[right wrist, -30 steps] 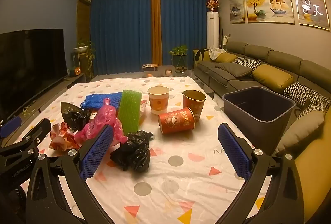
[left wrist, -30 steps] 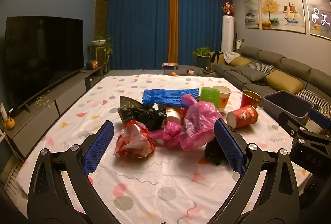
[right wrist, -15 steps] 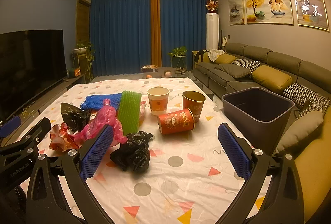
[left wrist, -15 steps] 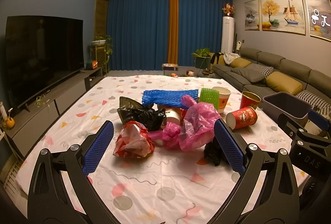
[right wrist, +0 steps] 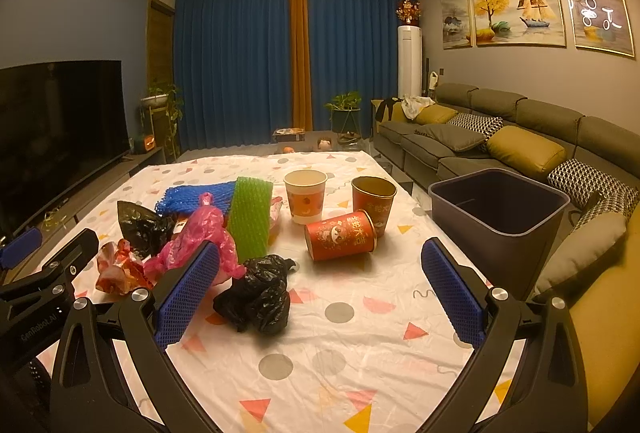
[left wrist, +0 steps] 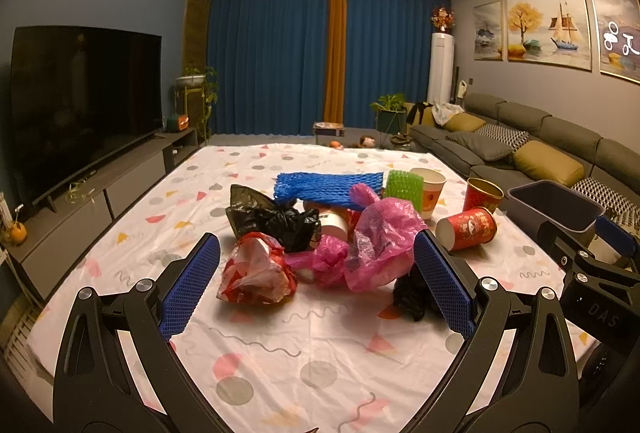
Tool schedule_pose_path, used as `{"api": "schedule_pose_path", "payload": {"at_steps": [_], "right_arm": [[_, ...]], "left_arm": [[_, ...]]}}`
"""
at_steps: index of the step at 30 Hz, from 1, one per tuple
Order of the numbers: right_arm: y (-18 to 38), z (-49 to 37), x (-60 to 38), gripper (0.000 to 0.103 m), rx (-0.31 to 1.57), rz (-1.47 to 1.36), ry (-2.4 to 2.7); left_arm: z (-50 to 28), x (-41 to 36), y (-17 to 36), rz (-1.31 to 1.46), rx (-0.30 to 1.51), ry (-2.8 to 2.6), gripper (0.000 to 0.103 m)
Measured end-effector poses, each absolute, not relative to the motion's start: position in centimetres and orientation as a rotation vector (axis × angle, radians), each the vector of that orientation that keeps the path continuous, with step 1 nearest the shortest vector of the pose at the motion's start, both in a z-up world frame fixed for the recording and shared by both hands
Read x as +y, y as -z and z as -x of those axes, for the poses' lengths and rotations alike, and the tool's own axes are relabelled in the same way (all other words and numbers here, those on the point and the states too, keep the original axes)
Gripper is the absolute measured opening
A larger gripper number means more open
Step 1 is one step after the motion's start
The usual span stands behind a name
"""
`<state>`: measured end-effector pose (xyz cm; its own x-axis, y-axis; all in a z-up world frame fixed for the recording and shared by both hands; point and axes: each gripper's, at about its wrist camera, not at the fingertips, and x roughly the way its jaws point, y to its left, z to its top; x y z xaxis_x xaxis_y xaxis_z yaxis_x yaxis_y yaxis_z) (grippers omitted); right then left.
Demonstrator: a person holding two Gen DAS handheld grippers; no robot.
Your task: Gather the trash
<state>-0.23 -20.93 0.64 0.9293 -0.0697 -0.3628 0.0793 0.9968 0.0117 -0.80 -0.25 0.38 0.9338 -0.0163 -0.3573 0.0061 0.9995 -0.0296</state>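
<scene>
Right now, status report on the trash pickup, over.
Both tongs, left and right, open, empty. Trash pile on table, bin empty at right. Nothing blocking.

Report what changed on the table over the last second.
Nothing visibly changed. Both claws, left and right, stay open and empty short of the trash pile; the tipped red cup and the bin sit as before.

trash pile on table, bin right
</scene>
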Motion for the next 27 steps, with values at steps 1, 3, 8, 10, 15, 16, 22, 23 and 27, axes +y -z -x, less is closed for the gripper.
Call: {"api": "schedule_pose_path", "payload": {"at_steps": [1, 3, 8, 10, 15, 16, 22, 23, 27], "right_arm": [[-0.63, 0.16, -20.88, 0.098, 0.372, -0.027, 0.077], [-0.55, 0.22, -20.97, 0.098, 0.373, -0.030, 0.076], [-0.43, 0.18, -21.07, 0.098, 0.373, -0.034, 0.077], [-0.41, 0.23, -21.18, 0.098, 0.371, -0.034, 0.077], [-0.34, 0.23, -21.22, 0.098, 0.370, -0.035, 0.077], [-0.37, 0.24, -21.22, 0.098, 0.370, -0.035, 0.077], [-0.36, 0.23, -21.22, 0.098, 0.370, -0.035, 0.078], [-0.34, 0.21, -21.21, 0.098, 0.370, -0.035, 0.078], [-0.36, 0.24, -21.22, 0.098, 0.370, -0.035, 0.077]], "left_arm": [[0.80, -0.23, -0.37, 0.028, 0.365, 0.011, 0.096], [0.78, -0.29, -0.31, 0.026, 0.366, 0.003, 0.096], [0.52, -0.44, 0.04, 0.029, 0.371, 0.003, 0.096], [0.54, -0.52, 0.06, 0.029, 0.369, 0.003, 0.096], [0.58, -0.49, 0.00, 0.032, 0.370, 0.002, 0.096], [0.58, -0.44, -0.02, 0.031, 0.370, 0.002, 0.096], [0.49, -0.55, 0.09, 0.034, 0.371, 0.001, 0.096], [0.50, -0.59, 0.10, 0.035, 0.371, 0.002, 0.096], [0.48, -0.61, 0.11, 0.036, 0.371, 0.001, 0.096]]}}
